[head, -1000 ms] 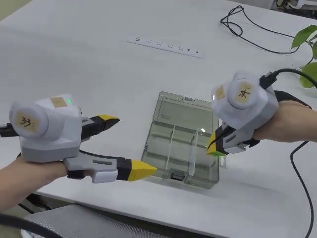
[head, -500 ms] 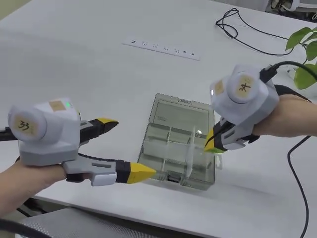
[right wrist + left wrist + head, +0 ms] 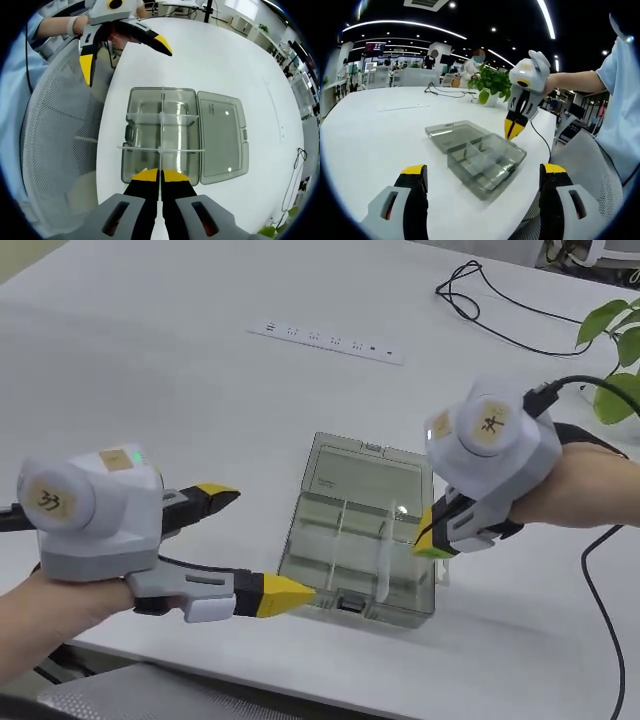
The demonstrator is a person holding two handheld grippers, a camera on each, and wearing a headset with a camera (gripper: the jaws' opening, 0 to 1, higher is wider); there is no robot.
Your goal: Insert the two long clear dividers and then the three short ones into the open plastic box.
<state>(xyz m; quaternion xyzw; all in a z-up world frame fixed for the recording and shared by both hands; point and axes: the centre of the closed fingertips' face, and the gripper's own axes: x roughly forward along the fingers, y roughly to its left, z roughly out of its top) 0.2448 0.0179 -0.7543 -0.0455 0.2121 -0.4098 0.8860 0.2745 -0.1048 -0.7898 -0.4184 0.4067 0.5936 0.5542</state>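
Box: clear plastic box (image 3: 296, 545) sits open on the white table (image 3: 180, 390), lid (image 3: 365, 472) flat on the far side.
Dividers: long divider (image 3: 161, 107) runs the box's length; two cross it, and the nearer cross divider (image 3: 185, 149) stands proud, likely unseated.
Right gripper (image 3: 161, 174): at the box's end wall, fingers pressed together; cross divider just ahead, its long axis square to them.
Left gripper (image 3: 260, 541): fingers wide apart, empty, off the opposite end, farther away.
Room: power strip (image 3: 325, 340), cable (image 3: 500, 310), plant (image 3: 620, 350).
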